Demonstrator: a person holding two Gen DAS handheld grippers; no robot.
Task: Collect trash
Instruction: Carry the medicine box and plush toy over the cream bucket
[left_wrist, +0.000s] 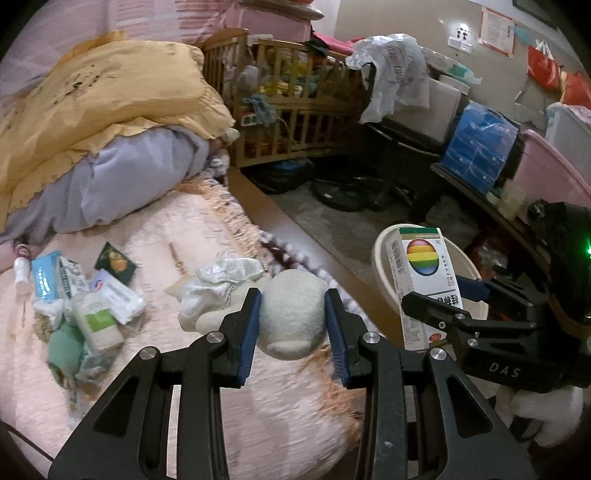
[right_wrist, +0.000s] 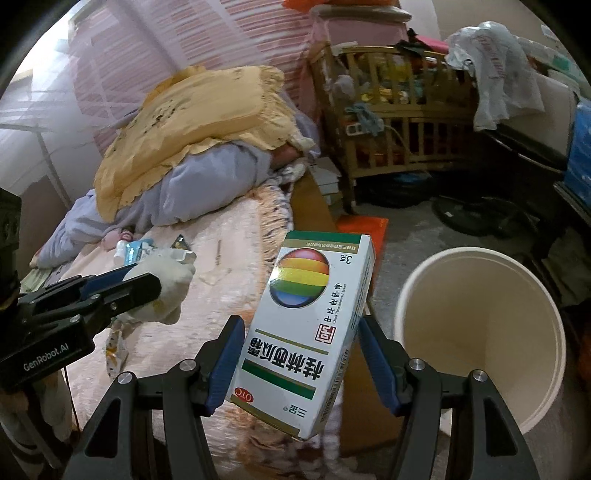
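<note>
From the left wrist, a crumpled white wad (left_wrist: 291, 314) is seen clamped in the left gripper (left_wrist: 293, 325) over the edge of the pink fringed bedspread (left_wrist: 207, 258); open grey floor (left_wrist: 332, 225) lies beyond, and loose wrappers (left_wrist: 92, 295) are strewn leftward. From the right wrist, a white rainbow-printed carton (right_wrist: 301, 328) is pinched in the right gripper (right_wrist: 301, 354), just beside the cream round bin (right_wrist: 480, 332). A wooden crib (right_wrist: 399, 122) blocks the far side.
</note>
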